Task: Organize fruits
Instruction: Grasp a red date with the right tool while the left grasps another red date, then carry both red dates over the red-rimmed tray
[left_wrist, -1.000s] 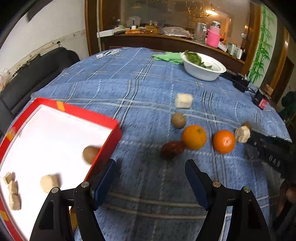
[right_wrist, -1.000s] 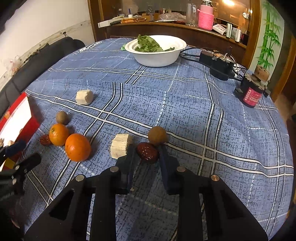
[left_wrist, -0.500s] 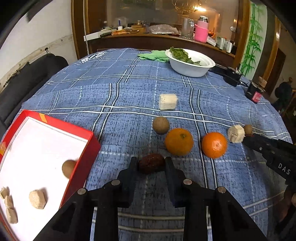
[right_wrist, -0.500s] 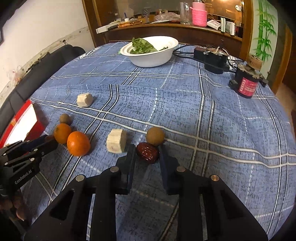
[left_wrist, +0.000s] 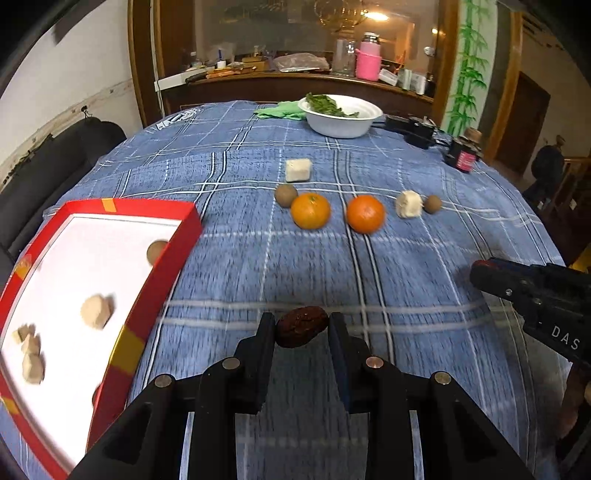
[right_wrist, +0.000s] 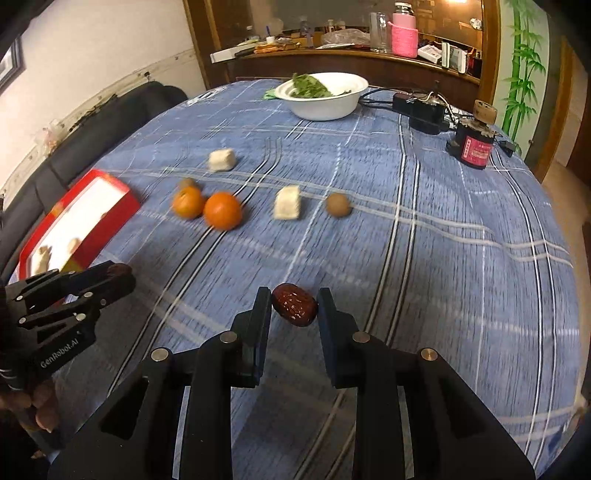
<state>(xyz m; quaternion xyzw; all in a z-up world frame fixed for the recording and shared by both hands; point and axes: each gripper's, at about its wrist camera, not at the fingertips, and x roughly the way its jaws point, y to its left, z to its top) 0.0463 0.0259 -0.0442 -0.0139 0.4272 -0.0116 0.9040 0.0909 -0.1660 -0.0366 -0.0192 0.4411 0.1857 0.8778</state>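
On left hand-held gripper (right_wrist: 114, 275): "GenRobot.AI" (white).

Ahead of the left gripper (left_wrist: 302, 328) the blue cloth (left_wrist: 258, 266) lay bare up to the row of oranges (left_wrist: 310, 211). To its left the red box's wall (left_wrist: 162, 280) stood close; to its right the right gripper (left_wrist: 480, 273) blocked passage.

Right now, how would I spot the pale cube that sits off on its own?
Find the white bowl of greens at the far side of the blue checked tablecloth. Come toward the row of two oranges. The pale cube lies between bowl and row, alone behind the brown ball; the other pale chunk sits in the row.
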